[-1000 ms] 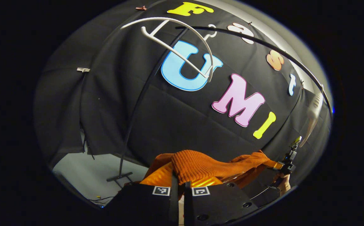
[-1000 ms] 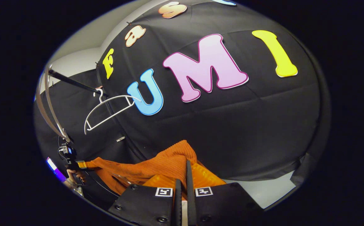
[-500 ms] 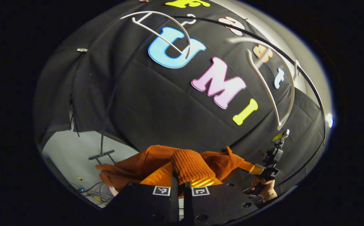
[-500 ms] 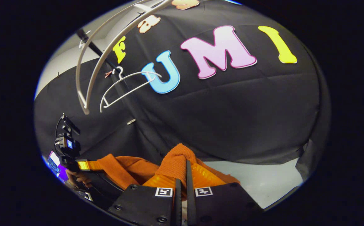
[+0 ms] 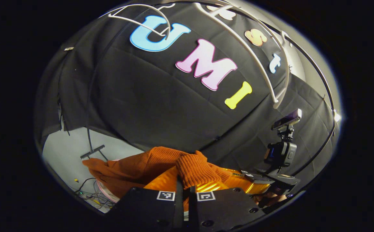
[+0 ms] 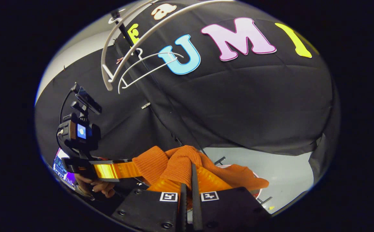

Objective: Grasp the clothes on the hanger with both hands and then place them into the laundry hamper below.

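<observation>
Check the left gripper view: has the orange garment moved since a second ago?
Yes. The orange garment, clamped in the left gripper, has dropped away from the white hanger and rail, toward the floor.

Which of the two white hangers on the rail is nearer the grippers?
The thick white hanger, sweeping large across the right gripper view. The thin wire hanger hangs smaller behind it, closer to the booth wall. Both are bare.

Each view is taken close behind its own fingers, tilted up toward the booth wall. The orange garment and white hangers are shared by both.
</observation>
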Motion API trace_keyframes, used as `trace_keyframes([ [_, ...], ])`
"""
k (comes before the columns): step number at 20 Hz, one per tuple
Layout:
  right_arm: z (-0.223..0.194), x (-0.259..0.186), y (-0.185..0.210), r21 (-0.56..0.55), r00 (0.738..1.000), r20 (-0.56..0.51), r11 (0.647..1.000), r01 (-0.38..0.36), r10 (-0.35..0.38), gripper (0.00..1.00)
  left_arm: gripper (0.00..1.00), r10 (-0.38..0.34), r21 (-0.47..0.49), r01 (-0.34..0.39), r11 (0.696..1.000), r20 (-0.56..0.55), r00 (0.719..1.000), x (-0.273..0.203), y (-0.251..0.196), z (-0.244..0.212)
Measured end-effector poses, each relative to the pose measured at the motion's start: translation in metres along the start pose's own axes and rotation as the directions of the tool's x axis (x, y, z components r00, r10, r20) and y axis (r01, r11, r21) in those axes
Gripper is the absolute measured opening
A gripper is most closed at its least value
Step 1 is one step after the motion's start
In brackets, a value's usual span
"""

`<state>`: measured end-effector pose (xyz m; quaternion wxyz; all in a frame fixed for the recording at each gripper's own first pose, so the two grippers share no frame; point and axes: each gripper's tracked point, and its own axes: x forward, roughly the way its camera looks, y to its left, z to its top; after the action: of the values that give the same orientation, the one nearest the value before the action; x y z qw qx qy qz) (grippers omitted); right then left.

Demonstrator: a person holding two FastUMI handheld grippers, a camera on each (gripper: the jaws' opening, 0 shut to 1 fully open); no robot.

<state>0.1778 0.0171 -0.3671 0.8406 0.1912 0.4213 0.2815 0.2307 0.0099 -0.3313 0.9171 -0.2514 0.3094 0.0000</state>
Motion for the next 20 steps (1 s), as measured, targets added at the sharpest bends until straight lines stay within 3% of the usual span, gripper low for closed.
trace_keyframes([
  [7,-0.044,-0.013,-0.017,-0.041,0.992,-0.116,0.998,0.055,-0.059,0.10,0.10,-0.015,-0.062,0.009,0.998,-0.092,0.996,0.000,0.004,-0.045],
  [10,-0.050,-0.010,-0.029,-0.047,0.986,-0.135,0.995,0.089,-0.095,0.10,0.10,0.040,-0.051,-0.047,0.998,-0.133,0.990,-0.005,0.024,-0.052],
  [14,-0.047,-0.008,-0.037,-0.057,0.982,-0.151,0.993,0.106,-0.114,0.11,0.10,0.108,-0.026,-0.111,0.993,-0.097,0.989,-0.010,0.034,-0.049],
  [15,-0.049,-0.009,-0.041,-0.076,0.978,-0.165,0.990,0.116,-0.127,0.05,0.11,0.130,-0.007,-0.131,0.991,-0.107,0.986,-0.009,0.037,-0.052],
  [16,-0.049,-0.009,-0.045,-0.104,0.973,-0.177,0.986,0.131,-0.148,0.22,0.12,0.150,0.010,-0.150,0.989,-0.116,0.982,-0.009,0.039,-0.055],
  [17,-0.050,-0.011,-0.048,-0.136,0.970,-0.184,0.982,0.134,-0.158,0.22,0.13,0.176,0.026,-0.174,0.984,-0.129,0.976,-0.012,0.043,-0.058],
  [19,-0.050,-0.015,-0.053,-0.182,0.967,-0.190,0.974,0.136,-0.170,0.55,0.14,0.250,0.060,-0.243,0.968,-0.177,0.952,-0.011,0.059,-0.068],
  [20,-0.048,-0.016,-0.051,-0.180,0.971,-0.179,0.976,0.124,-0.157,0.72,0.41,0.280,0.082,-0.269,0.960,-0.183,0.942,-0.008,0.069,-0.072],
])
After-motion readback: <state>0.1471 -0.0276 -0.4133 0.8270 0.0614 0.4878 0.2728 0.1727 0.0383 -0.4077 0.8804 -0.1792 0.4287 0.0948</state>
